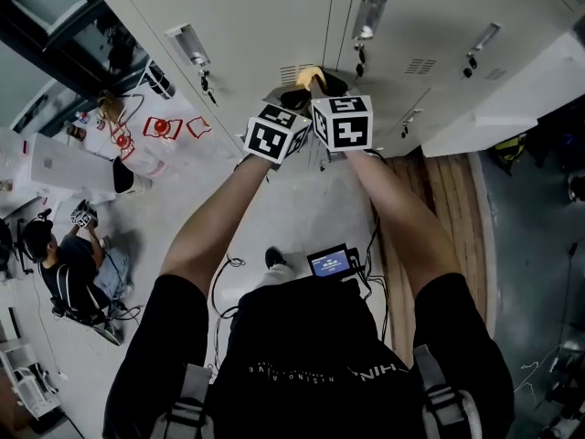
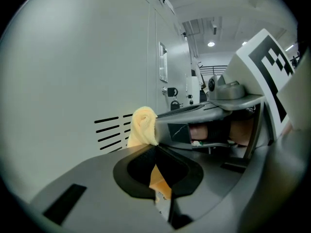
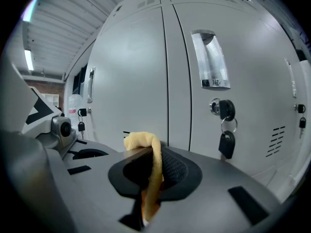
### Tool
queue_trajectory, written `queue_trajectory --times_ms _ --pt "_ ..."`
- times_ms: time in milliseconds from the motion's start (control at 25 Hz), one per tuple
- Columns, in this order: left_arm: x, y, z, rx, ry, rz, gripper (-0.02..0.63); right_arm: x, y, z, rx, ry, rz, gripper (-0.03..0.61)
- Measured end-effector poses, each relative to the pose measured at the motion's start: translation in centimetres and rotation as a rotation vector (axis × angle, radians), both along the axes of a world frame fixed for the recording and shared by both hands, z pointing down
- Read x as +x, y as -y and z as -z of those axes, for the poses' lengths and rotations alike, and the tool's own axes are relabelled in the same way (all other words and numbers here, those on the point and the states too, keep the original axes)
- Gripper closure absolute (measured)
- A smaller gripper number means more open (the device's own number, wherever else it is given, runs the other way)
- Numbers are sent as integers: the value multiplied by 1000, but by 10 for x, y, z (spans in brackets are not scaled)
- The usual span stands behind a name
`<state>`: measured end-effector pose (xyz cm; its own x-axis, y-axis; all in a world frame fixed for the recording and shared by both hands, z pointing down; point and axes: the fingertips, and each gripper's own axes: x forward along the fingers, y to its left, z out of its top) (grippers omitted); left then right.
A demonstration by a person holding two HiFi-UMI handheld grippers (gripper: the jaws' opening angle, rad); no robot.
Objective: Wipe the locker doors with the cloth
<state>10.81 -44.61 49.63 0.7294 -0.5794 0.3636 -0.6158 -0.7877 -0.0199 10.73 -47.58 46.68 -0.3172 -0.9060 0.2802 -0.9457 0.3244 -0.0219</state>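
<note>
A yellow cloth (image 1: 311, 74) is held up against the grey locker doors (image 1: 265, 26), pinched from both sides. My left gripper (image 1: 294, 95) and right gripper (image 1: 325, 84) sit side by side, almost touching, each shut on the cloth. In the left gripper view the cloth (image 2: 143, 124) bunches above the closed jaws of my left gripper (image 2: 158, 177), beside the door's vent slots (image 2: 112, 130). In the right gripper view the cloth (image 3: 147, 147) runs down into the closed jaws of my right gripper (image 3: 148, 191), in front of a door seam.
A recessed handle (image 3: 209, 62) and a lock with a hanging key (image 3: 224, 113) are on the door to the right. A small screen device (image 1: 331, 262) and cables lie on the floor. A person (image 1: 64, 268) sits at the left. Wooden flooring (image 1: 452, 208) runs at the right.
</note>
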Motion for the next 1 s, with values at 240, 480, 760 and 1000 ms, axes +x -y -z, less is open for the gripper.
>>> queue_trajectory --times_ms 240,480,760,1000 --pt "11 0 0 3 0 -19 594 11 0 0 1 -4 -15 528" --pt "12 -1 0 -2 11 -25 594 12 -1 0 -2 -3 -21 528" --pt "3 -21 17 47 39 -86 594 4 -20 16 16 40 22 528" --pt "-21 -43 54 140 11 -101 594 -4 -45 52 60 156 73 528"
